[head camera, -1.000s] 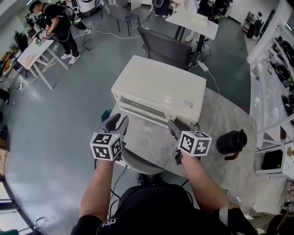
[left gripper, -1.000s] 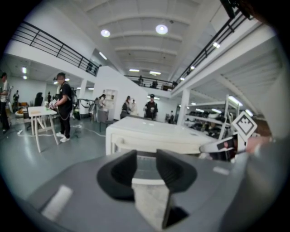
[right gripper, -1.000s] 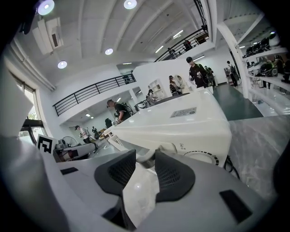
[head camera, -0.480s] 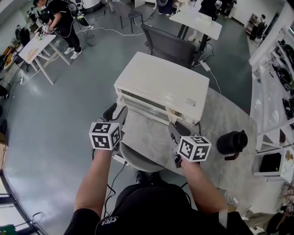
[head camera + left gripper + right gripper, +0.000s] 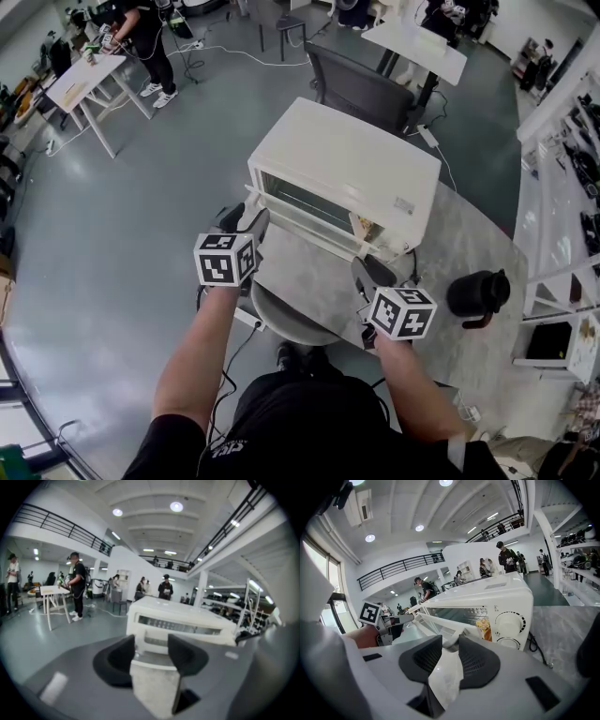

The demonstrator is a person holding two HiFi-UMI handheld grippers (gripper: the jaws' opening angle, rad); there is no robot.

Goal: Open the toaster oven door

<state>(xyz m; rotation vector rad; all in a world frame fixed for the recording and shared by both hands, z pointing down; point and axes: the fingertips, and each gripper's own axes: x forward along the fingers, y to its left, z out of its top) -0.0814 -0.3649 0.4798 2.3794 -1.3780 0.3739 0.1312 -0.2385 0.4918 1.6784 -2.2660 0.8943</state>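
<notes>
Inside toaster oven, yellow item; right claw tightening on handle, left claw opening.

Right hand-held gripper: black jaws closed onto the white door handle, having just been closing. Pads meet it on both sides.
Toaster oven: white, standing just ahead. Door partly open, swung out and tilted toward the camera.
Control panel right of the door: upper dial above lower dial. Yellow label beside them.
Dark cord trails from the oven's right side across the grey marbled worktop.
</notes>
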